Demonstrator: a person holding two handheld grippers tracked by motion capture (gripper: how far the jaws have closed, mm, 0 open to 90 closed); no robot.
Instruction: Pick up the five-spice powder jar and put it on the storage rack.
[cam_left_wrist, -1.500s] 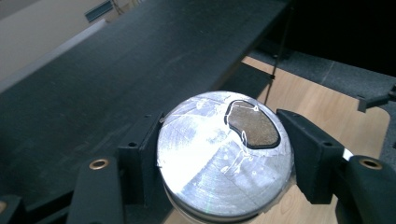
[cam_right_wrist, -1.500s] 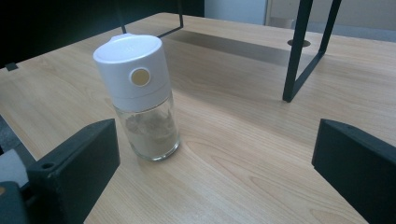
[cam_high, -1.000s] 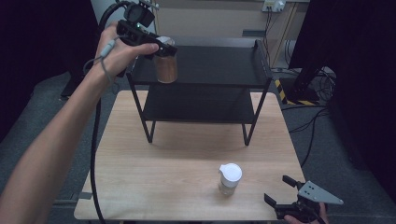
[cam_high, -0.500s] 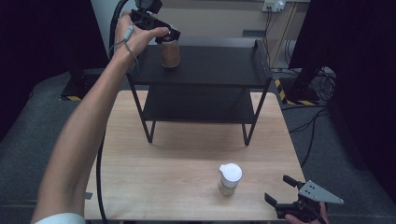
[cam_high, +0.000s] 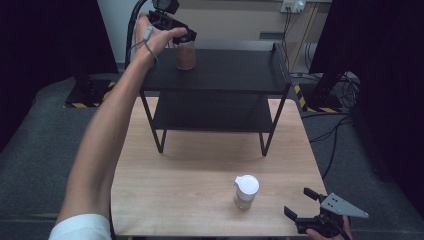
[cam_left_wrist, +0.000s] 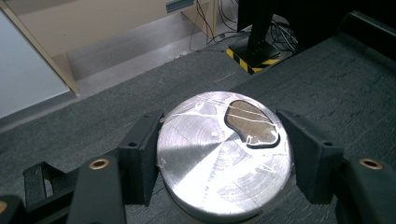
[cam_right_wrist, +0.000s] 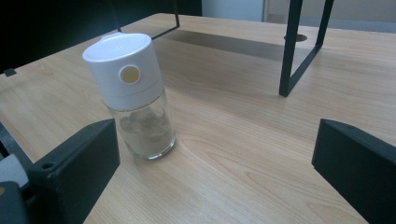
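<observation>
While the left tongs (cam_high: 184, 36) clamp the jar (cam_high: 185, 55) at the shelf's (cam_high: 225, 75) rear left corner, the right tongs (cam_high: 300, 205) stand wide beside the shaker (cam_high: 246, 191).

The jar (cam_high: 185, 55) holds reddish-brown contents under a silver lid (cam_left_wrist: 224, 156) with a brown oval opening. The shaker (cam_high: 246, 192) has a white cap over clear glass with pale beige powder. The rack (cam_high: 220, 70) is black, the surface (cam_high: 200, 170) light wood grain, both grippers black.

Brushed-metal jar lid (cam_left_wrist: 223, 161), glossy glass shaker (cam_right_wrist: 145, 128) with white plastic cap, pale wood table (cam_high: 200, 180), matt black shelf (cam_high: 225, 75)
</observation>
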